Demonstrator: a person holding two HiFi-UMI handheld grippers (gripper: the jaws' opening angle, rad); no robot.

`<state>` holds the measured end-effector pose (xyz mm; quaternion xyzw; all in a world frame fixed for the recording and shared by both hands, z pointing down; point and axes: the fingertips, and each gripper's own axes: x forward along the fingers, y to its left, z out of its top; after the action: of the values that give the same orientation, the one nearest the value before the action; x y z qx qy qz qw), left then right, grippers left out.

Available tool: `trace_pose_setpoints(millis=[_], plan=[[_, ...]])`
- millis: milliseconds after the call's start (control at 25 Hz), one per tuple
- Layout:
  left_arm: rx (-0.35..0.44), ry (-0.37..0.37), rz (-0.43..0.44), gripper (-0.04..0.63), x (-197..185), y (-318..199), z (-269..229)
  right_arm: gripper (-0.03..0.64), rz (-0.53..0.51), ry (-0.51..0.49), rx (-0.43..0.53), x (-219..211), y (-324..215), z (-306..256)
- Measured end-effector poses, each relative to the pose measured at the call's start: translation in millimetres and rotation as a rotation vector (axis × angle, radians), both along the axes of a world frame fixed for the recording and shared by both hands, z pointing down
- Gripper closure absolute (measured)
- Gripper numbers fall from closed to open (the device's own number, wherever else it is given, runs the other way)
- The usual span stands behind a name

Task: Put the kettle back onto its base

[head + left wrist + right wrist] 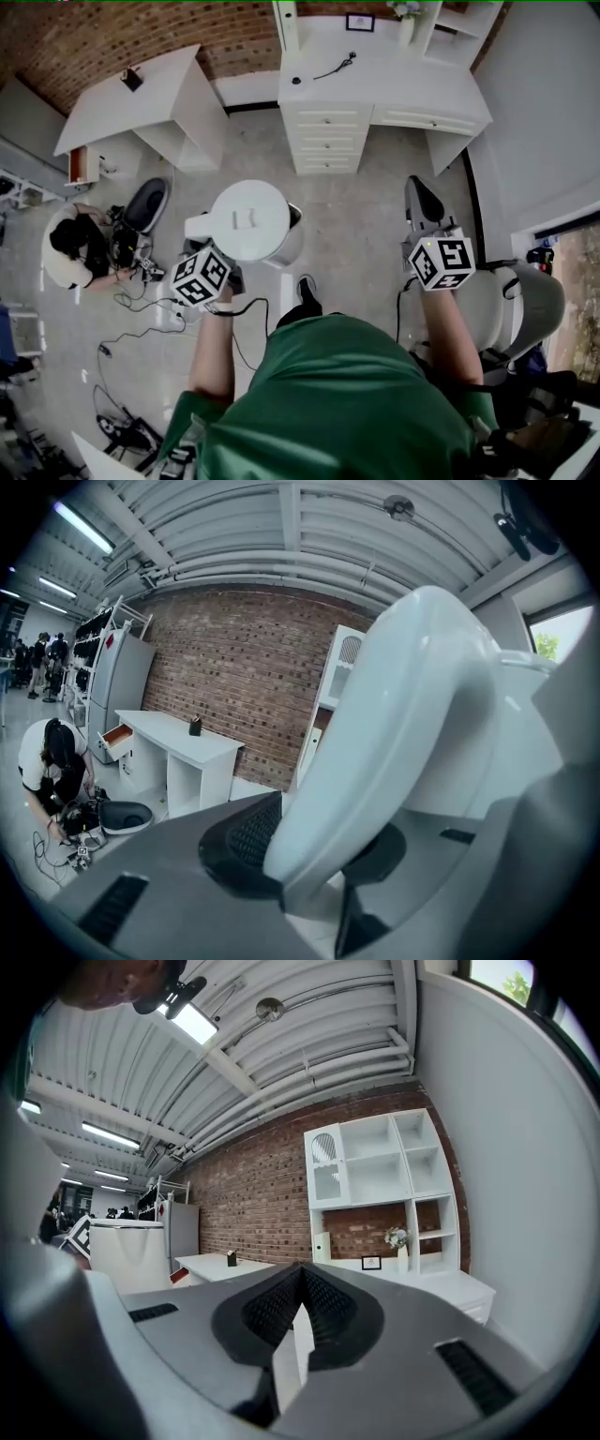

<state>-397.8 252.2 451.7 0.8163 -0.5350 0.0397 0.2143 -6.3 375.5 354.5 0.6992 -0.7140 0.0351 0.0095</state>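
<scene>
I carry a white kettle above the floor, seen from over its round lid. My left gripper is shut on the kettle's curved handle, which fills the left gripper view between the two dark pads. The right gripper points forward at the right, apart from the kettle; its jaws are shut with nothing between them. On the white desk with drawers ahead lies a small dark round thing next to a black cord; I cannot tell whether it is the base.
A person crouches on the floor at the left among cables beside a black seat shell. A second white desk stands at the far left, a grey chair at the right. A brick wall runs behind.
</scene>
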Motion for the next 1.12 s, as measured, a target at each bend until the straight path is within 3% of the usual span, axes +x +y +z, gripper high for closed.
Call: trace_pose_setpoints(millis=[320, 640, 1120], plan=[[0.023, -0.038, 0.018, 0.462, -14, -101, 11, 0.604, 0.036, 0.026, -0.040, -15, -91, 6], [-0.017, -0.025, 0.035, 0.462, -25, -152, 28, 0.604, 0.048, 0.042, -0.082, -27, -143, 14], [-0.009, -0.052, -0.030, 0.462, 21, -212, 21, 0.604, -0.023, -0.018, -0.060, 28, -236, 34]])
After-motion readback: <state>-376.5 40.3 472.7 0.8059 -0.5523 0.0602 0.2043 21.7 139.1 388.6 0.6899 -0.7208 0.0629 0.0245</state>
